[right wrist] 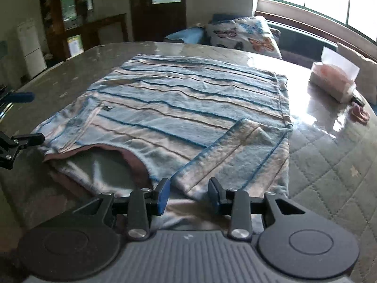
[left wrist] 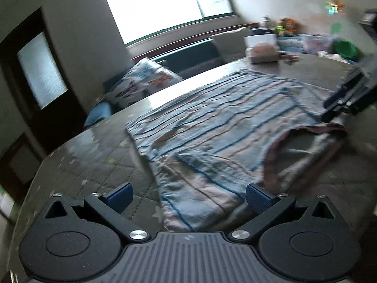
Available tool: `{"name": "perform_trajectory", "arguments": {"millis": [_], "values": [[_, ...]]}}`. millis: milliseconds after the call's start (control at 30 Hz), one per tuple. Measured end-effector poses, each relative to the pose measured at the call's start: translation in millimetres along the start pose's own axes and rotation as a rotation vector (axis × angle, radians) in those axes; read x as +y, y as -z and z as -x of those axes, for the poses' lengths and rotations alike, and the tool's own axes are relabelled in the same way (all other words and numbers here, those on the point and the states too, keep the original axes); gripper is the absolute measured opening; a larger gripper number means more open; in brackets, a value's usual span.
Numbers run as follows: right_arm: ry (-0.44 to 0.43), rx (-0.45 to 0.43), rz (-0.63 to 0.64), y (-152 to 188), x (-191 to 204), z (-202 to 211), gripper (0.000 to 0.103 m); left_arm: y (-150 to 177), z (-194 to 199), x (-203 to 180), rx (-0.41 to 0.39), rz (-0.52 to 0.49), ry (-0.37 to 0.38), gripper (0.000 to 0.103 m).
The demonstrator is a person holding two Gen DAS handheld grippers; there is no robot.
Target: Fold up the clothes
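A shirt (right wrist: 179, 103) striped in blue, white and pink lies flat on the table (right wrist: 318, 155), its dull-pink-lined neck opening toward me. One sleeve (right wrist: 226, 151) is folded in over the body. My right gripper (right wrist: 188, 193) hovers at the cuff end of that sleeve, jaws partly open, pads not pressing the cloth. In the left wrist view the shirt (left wrist: 223, 118) runs away from my left gripper (left wrist: 188, 197), which stands wide open over the near shoulder part with nothing pinched. The right gripper (left wrist: 334, 108) shows blurred at the right edge, by the neckline.
The table carries a glossy grey quilted cover with stars. A tissue box (right wrist: 332, 82) and a small pink item (right wrist: 359, 113) sit at its far right. A butterfly-print pillow (right wrist: 245, 35) lies on the bench under the window. Boxes and toys (left wrist: 282, 40) crowd the far end.
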State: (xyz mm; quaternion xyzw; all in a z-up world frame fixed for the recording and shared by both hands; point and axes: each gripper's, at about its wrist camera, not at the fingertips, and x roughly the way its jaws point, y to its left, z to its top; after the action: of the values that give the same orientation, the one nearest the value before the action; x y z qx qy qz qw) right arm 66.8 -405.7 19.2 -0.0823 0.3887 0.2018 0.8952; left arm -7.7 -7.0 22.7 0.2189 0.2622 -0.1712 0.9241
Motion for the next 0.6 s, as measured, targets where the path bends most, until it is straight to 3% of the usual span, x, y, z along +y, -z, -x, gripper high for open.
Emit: {"name": "perform_trajectory", "arguments": {"millis": [100,267,367,600], "values": [[0.007,0.004,0.067,5.8,1.4,12.9,0.048,3.3,7.9,-2.7,-0.004,-0.04,0.051,0.103],[0.024,0.046,0.165,16.0,-2.9,24.5,0.051,12.4,7.1,-7.9,0.03,-0.095,0.121,0.101],[0.038,0.058,0.245,20.5,-1.1,27.0,0.055,15.8,3.0,-9.8,0.053,-0.124,0.154,0.094],[0.039,0.059,0.289,17.9,-5.4,20.2,0.054,15.5,-12.7,-4.0,0.091,-0.17,0.187,0.087]]}}
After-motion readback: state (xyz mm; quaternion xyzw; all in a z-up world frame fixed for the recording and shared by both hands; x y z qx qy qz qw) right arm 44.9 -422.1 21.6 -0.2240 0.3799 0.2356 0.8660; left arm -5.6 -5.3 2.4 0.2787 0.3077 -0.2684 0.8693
